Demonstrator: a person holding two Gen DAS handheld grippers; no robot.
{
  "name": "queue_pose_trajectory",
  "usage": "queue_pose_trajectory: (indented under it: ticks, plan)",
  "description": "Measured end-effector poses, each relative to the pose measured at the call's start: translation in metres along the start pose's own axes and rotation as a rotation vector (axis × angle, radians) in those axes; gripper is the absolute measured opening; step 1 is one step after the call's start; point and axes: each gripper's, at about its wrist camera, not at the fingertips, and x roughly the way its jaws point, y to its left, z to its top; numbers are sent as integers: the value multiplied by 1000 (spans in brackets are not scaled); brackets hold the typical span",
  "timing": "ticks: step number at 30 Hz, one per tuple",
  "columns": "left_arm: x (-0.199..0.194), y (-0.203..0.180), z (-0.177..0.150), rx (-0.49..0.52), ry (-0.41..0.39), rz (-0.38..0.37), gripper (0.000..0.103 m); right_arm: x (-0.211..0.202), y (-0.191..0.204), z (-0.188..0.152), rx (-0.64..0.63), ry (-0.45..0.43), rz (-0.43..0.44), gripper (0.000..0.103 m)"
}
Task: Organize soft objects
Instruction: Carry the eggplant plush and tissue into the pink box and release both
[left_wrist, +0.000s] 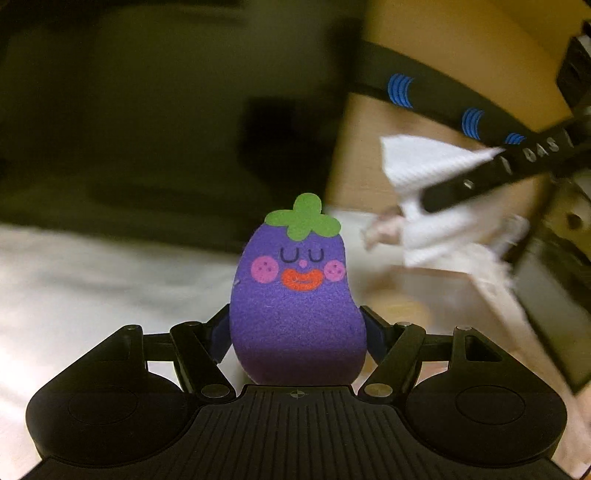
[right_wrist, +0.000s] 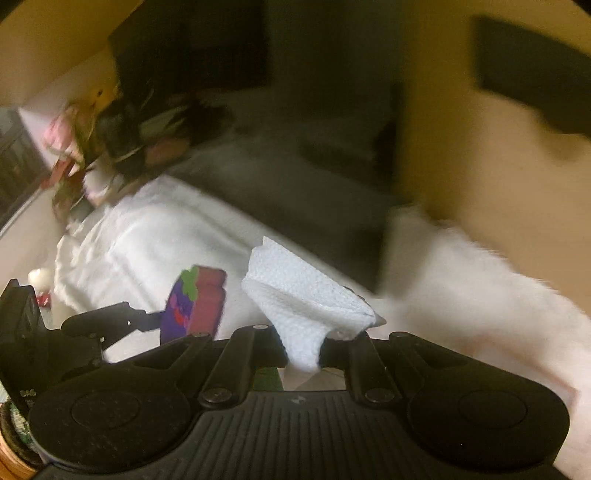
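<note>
My left gripper (left_wrist: 297, 332) is shut on a purple eggplant sponge (left_wrist: 295, 299) with a green leaf top and a smiling face, held upright. It also shows in the right wrist view (right_wrist: 192, 302), side on, with a pink back layer. My right gripper (right_wrist: 306, 343) is shut on a folded white paper towel (right_wrist: 303, 299), which sticks up and forward from the jaws. In the left wrist view the right gripper (left_wrist: 491, 173) shows at the right, with the paper towel (left_wrist: 424, 173) hanging from it. The background is blurred in both views.
A white fluffy cloth (right_wrist: 155, 229) covers the surface below both grippers. A cardboard box (left_wrist: 373, 147) stands at the right in the left wrist view. A heap of pink, yellow and dark items (right_wrist: 96, 140) lies at the far left. A small white round object (right_wrist: 40, 277) sits near the left edge.
</note>
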Motion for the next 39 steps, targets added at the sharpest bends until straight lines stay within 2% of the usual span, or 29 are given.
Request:
queue_pose_trajectory:
  ticks: [4, 7, 10, 12, 15, 18, 21, 24, 27, 28, 29, 32, 35, 39]
  plan:
    - [40, -69, 10, 76, 44, -119, 75, -43, -55, -21, 69, -41, -106, 10]
    - [86, -121, 11, 133, 106, -204, 75, -63, -95, -43, 127, -60, -159, 10]
    - [135, -170, 8, 224, 195, -237, 75, -74, -135, -65, 203, -86, -176, 10]
    - [168, -199, -1, 315, 248, -231, 75, -70, -157, -77, 249, -77, -153, 10]
    - [200, -218, -13, 379, 317, -217, 76, -51, -191, -97, 324, -39, -121, 10]
    - [207, -213, -17, 376, 316, -197, 75, -19, -225, -115, 401, 19, -88, 10]
    - [211, -202, -11, 349, 266, -147, 74, 13, -248, -128, 450, 86, -54, 10]
    - [202, -190, -4, 299, 235, -143, 72, 42, -254, -131, 446, 129, -32, 11]
    - [187, -184, -5, 287, 212, -146, 72, 55, -251, -131, 446, 135, -7, 12]
    - [182, -183, -6, 274, 197, -150, 72, 54, -252, -131, 451, 133, -1, 18]
    - [179, -178, -4, 255, 181, -153, 72, 52, -252, -132, 454, 131, 1, 29]
    - [161, -173, 2, 156, 120, -153, 71, 39, -253, -129, 459, 83, -11, 53]
    - [135, -154, 8, 71, 36, -131, 71, 13, -250, -126, 459, -7, -16, 54]
    - [88, -117, 15, 23, -58, -24, 71, -26, -234, -124, 414, -114, -79, 59]
